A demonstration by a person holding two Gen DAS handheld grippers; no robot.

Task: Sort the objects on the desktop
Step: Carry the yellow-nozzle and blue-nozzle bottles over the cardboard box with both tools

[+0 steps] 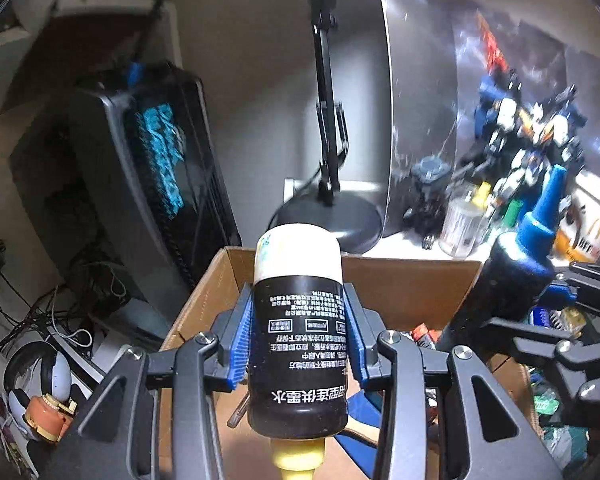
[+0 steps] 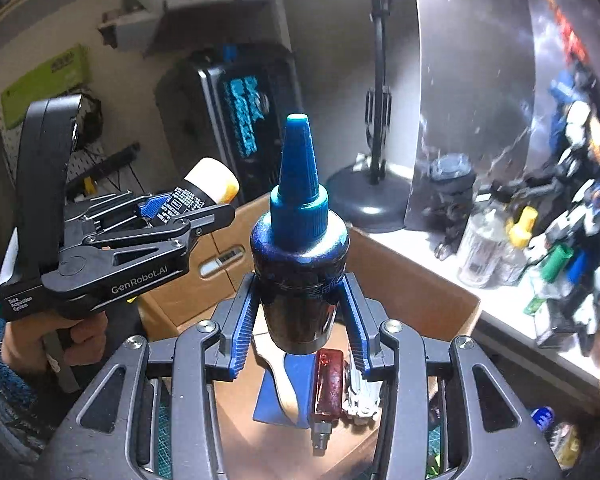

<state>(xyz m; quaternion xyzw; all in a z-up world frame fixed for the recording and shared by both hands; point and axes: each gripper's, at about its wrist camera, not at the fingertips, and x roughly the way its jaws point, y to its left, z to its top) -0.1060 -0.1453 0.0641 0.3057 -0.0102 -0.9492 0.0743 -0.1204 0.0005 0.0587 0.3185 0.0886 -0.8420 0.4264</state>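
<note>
My left gripper (image 1: 299, 332) is shut on a black ink bottle with a yellow cap (image 1: 298, 344), held cap-down above an open cardboard box (image 1: 404, 280). My right gripper (image 2: 300, 316) is shut on a black ink bottle with a blue pointed cap (image 2: 300, 236), held upright over the same box (image 2: 416, 292). The blue-capped bottle also shows at the right of the left wrist view (image 1: 516, 268). The left gripper and its bottle show at the left of the right wrist view (image 2: 204, 196).
The box holds a blue-handled tool (image 2: 288, 392), a red lighter-like item (image 2: 328, 376) and a metal piece. A black lamp base (image 1: 340, 216), a computer case (image 1: 148, 184), small bottles (image 2: 496, 248) and robot models (image 2: 580, 216) stand on the white desk behind.
</note>
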